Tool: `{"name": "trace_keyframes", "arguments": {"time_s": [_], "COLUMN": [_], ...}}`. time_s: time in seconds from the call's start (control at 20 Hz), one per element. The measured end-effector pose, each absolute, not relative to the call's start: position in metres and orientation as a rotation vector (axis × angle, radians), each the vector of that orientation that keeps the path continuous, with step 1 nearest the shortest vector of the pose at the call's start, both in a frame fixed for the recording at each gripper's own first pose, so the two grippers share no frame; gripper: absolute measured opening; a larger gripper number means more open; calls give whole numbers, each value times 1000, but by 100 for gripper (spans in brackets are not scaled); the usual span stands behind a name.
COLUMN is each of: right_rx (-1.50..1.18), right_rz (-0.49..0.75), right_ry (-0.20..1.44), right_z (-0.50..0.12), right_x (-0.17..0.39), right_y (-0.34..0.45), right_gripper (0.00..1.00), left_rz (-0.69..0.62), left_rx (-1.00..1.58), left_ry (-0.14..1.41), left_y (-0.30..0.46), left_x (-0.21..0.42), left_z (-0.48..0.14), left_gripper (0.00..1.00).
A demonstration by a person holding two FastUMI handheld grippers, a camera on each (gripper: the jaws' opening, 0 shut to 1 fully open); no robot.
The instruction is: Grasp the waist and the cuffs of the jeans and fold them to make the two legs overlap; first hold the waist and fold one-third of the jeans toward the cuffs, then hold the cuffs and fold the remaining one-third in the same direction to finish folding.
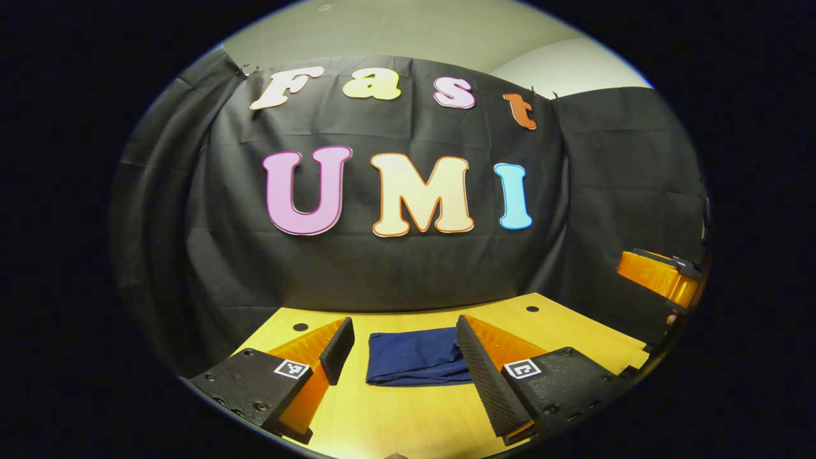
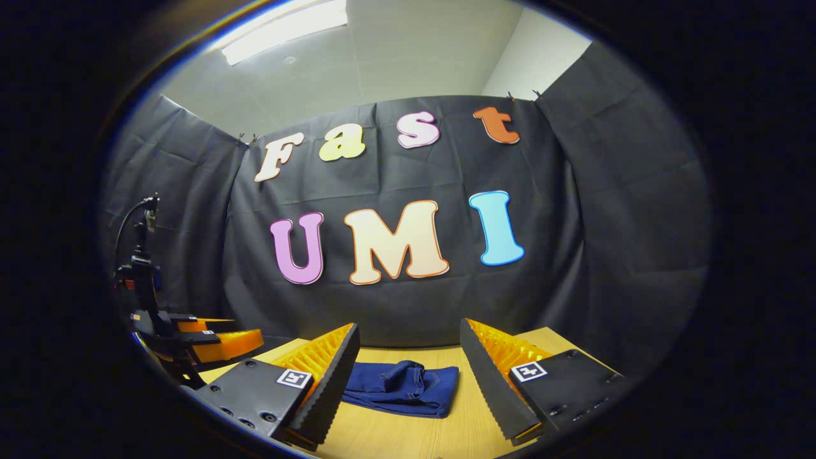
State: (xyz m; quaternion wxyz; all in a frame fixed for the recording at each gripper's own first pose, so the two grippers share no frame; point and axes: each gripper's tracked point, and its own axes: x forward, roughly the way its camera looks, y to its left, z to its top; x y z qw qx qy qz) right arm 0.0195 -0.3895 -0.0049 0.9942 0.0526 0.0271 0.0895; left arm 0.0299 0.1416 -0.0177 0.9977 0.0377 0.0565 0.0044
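The dark blue jeans (image 1: 417, 358) lie folded into a compact flat bundle on the yellow wooden table (image 1: 395, 414). My left gripper (image 1: 408, 347) hovers just short of them, open, its two black ribbed fingers standing either side of the bundle without touching it. In the right gripper view the folded jeans (image 2: 405, 387) lie ahead, partly behind the left finger. My right gripper (image 2: 408, 357) is open too, raised over the table with nothing between its fingers. The other gripper (image 2: 191, 344) shows at the far left, orange and black.
Black cloth walls close the booth behind and on both sides. The tabletop (image 2: 459, 427) has small dark holes (image 1: 300, 326) near its back edge. An orange gripper body (image 1: 660, 274) sits at the right edge of the left gripper view.
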Motion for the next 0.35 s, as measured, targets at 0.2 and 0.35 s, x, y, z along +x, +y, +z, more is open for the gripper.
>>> {"name": "trace_keyframes", "arguments": {"time_s": [0.2,0.35], "right_rx": [94,96], "right_rz": [208,232], "right_ry": [31,12], "right_z": [13,22], "right_x": [-8,-16], "right_y": [-365,-351], "right_gripper": [94,94], "left_rz": [31,37], "left_rx": [70,88], "left_ry": [63,34], "left_y": [152,157], "left_x": [-5,-19], "left_z": [6,19], "left_gripper": [94,94]}}
